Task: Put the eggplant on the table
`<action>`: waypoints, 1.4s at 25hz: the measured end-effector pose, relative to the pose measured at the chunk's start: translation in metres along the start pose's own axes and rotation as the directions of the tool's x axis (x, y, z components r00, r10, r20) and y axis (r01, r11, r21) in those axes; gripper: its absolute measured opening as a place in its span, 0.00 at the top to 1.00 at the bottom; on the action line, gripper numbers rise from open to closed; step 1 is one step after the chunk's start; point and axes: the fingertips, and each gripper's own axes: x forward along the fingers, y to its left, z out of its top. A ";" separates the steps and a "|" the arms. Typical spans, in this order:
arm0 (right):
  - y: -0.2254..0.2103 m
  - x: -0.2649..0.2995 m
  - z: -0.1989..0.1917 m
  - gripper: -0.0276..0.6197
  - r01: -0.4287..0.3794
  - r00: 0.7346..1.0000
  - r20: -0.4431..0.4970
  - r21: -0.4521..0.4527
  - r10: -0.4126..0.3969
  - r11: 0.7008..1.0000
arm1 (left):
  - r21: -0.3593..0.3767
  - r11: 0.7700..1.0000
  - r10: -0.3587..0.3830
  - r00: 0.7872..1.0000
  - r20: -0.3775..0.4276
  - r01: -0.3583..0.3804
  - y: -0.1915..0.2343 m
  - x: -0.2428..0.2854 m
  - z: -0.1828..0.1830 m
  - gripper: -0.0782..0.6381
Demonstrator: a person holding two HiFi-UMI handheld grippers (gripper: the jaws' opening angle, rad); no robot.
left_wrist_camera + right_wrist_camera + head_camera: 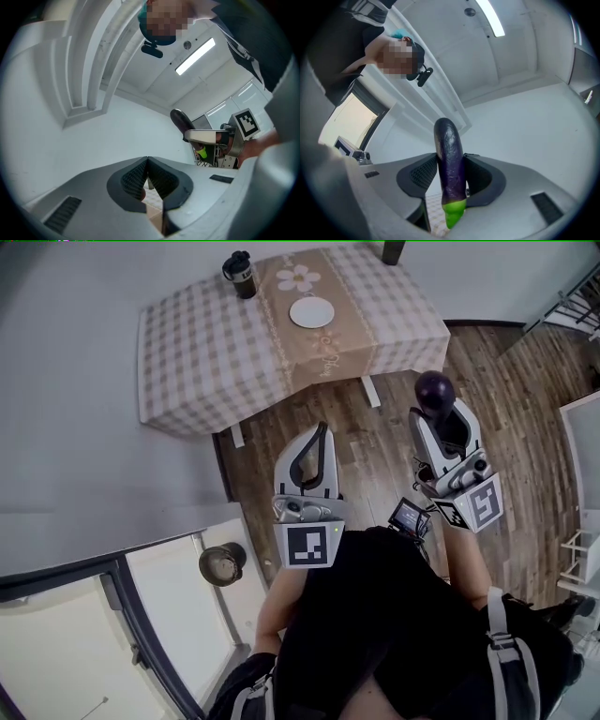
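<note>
A dark purple eggplant (450, 159) with a bright green stem end stands upright between the pads of my right gripper (451, 180), which is shut on it. In the head view the eggplant (434, 390) shows as a round purple top above the right gripper (441, 418), over the wooden floor short of the table (216, 343). The table has a checked cloth with a beige runner. My left gripper (317, 442) is beside the right one, shut with nothing in it; in the left gripper view its tips (147, 161) meet. The eggplant (182, 123) also appears there at the right.
On the table stand a white plate (311, 311) and a dark lidded cup (240, 274). A white wall and a sill with a round dark object (222, 563) lie at the left. White furniture (581, 456) stands at the right over the wooden floor.
</note>
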 end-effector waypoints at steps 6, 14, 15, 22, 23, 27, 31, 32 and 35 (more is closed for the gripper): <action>-0.007 0.033 -0.010 0.67 0.020 1.000 0.015 0.004 -0.020 1.000 | -0.004 1.000 0.001 1.000 -0.007 -0.001 0.029 0.013 -0.009 0.91; -0.032 0.067 -0.037 0.67 0.035 0.999 0.024 0.012 -0.035 0.999 | 0.020 1.000 -0.003 0.999 -0.032 0.004 0.053 0.043 -0.027 0.91; -0.037 0.072 -0.041 0.67 0.037 0.999 0.025 0.014 -0.038 0.999 | 0.024 1.000 -0.003 0.999 -0.037 0.004 0.057 0.049 -0.031 0.91; -0.082 0.122 -0.066 0.67 0.043 0.998 0.054 0.018 -0.044 0.999 | 0.051 0.999 -0.004 0.999 -0.044 0.006 0.086 0.105 -0.051 0.91; -0.089 0.130 -0.069 0.67 0.043 0.997 0.059 0.017 -0.044 0.999 | 0.054 0.999 -0.005 0.999 -0.044 0.007 0.091 0.114 -0.054 0.91; -0.119 0.163 -0.079 0.67 0.050 0.996 0.076 0.014 -0.051 0.999 | 0.066 0.998 -0.011 0.999 -0.051 0.014 0.109 0.154 -0.063 0.91; -0.144 0.193 -0.091 0.67 0.048 0.996 0.070 0.008 -0.049 0.999 | 0.078 0.997 -0.009 0.998 -0.062 0.014 0.127 0.188 -0.072 0.91; -0.150 0.201 -0.094 0.67 0.047 0.997 0.067 0.003 -0.047 0.999 | 0.078 0.997 -0.005 0.998 -0.063 0.010 0.132 0.196 -0.075 0.91; -0.166 0.222 -0.104 0.67 0.038 0.998 0.057 -0.006 -0.038 0.999 | 0.069 0.998 0.009 0.998 -0.066 -0.004 0.146 0.218 -0.083 0.91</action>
